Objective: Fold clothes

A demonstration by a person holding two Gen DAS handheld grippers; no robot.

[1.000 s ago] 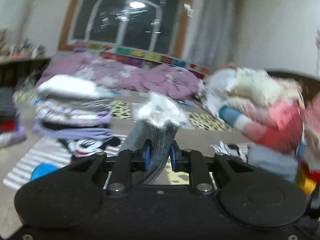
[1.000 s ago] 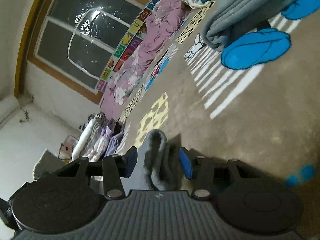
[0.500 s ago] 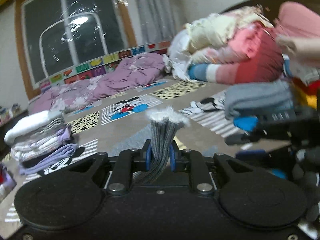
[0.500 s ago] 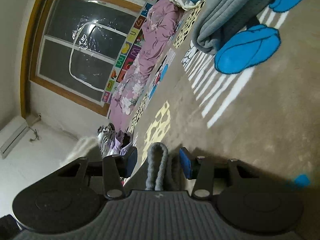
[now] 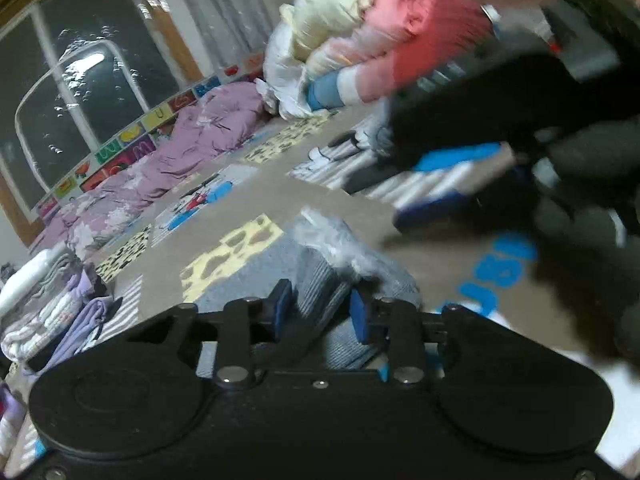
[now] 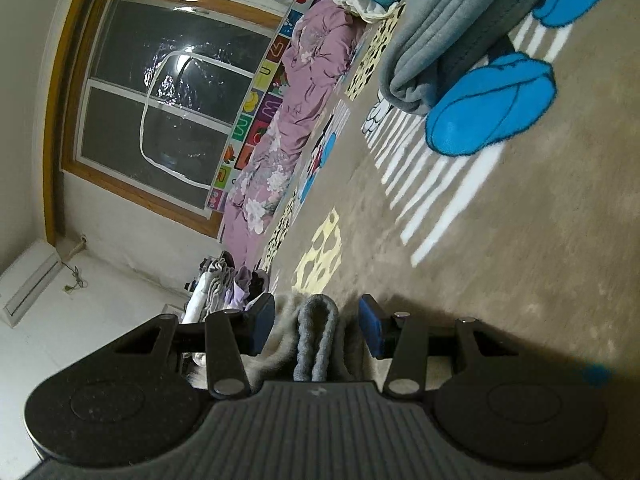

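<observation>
left gripper (image 5: pixel 318 310) jaws opening, grey garment (image 5: pixel 320 280) between them, resting on carpet (image 5: pixel 256 200). right gripper (image 6: pixel 316 326) jaws spread around its folded edge, pads apart from it. risk: fold springs open if cloth drags out.

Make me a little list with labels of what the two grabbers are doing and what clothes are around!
place: patterned carpet
left gripper: jaws opening, grey knit garment between them, lying on the carpet
right gripper: fold of the grey garment between its blue pads, no pressing visible
folded stack: far left
unfolded heap: pink and cream clothes
grey blanket: on the carpet
purple quilt: under the window
</observation>
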